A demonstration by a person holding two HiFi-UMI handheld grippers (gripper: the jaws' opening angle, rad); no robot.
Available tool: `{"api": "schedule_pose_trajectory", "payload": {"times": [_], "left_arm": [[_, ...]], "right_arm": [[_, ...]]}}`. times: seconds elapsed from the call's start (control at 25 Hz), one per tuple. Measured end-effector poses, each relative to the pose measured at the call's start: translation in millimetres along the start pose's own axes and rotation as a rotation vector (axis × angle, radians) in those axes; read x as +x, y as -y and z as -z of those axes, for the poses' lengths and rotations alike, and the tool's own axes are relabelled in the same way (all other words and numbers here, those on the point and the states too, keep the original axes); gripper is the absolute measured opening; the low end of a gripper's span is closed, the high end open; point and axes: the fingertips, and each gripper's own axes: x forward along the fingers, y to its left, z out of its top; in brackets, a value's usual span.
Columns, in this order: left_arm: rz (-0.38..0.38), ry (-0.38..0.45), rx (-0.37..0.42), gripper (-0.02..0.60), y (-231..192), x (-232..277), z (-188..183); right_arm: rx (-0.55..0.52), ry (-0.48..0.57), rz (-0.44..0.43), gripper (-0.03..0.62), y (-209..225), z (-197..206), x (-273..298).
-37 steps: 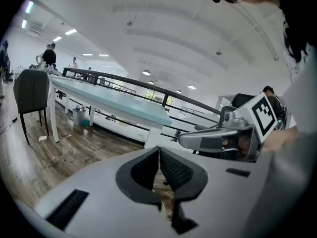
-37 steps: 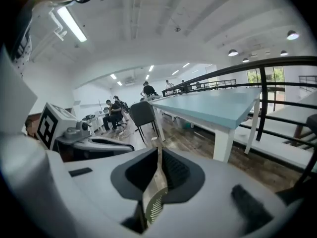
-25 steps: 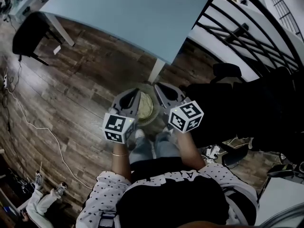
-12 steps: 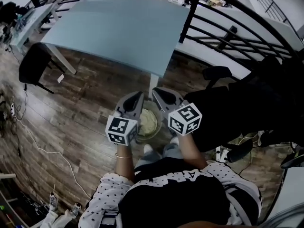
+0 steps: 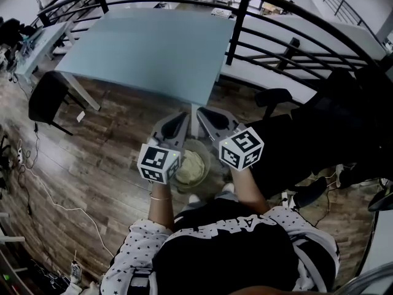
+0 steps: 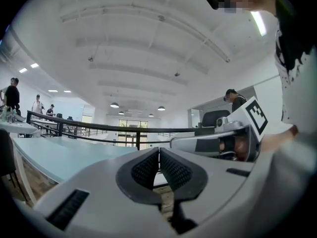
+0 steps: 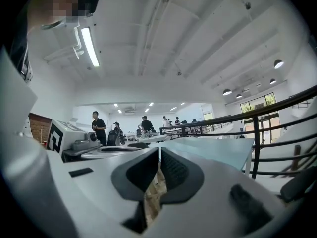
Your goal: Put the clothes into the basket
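Note:
A round basket [image 5: 207, 162] stands on the wooden floor just in front of the person's feet, with pale yellowish clothes [image 5: 190, 167] lying in it. Both grippers are held side by side above it, pointing level toward the table. My left gripper [image 5: 182, 117] is shut with nothing between its pads. My right gripper [image 5: 202, 112] is likewise shut and empty. In the left gripper view the left gripper's black pads [image 6: 159, 152] meet, and the right gripper [image 6: 218, 142] shows beside them. The right gripper view shows its own pads [image 7: 159, 152] closed.
A light blue table [image 5: 147, 48] stands ahead, one white leg [image 5: 194, 110] close to the gripper tips. A black railing [image 5: 288, 45] curves behind it. A black chair [image 5: 46, 100] is at the left, dark furniture [image 5: 325, 128] at the right. People stand far off.
Both grippers have risen together, still shut. The basket now lies lower in the head view, under the marker cubes, and more of the table and railing shows.

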Motion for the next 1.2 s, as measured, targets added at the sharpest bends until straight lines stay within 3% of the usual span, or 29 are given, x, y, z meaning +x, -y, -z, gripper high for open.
{"api": "schedule_pose_trajectory", "payload": {"times": [0.52, 1.2], "left_arm": [[0.048, 0.087, 0.090, 0.017, 10.5, 3.9, -48.5], [0.062, 0.087, 0.112, 0.017, 25.8, -4.5, -51.2]], "right_arm": [[-0.171, 0.043, 0.085, 0.034, -1.7, -49.5, -9.8], [-0.174, 0.069, 0.093, 0.034, -12.2, -53.1, -23.3]]}}
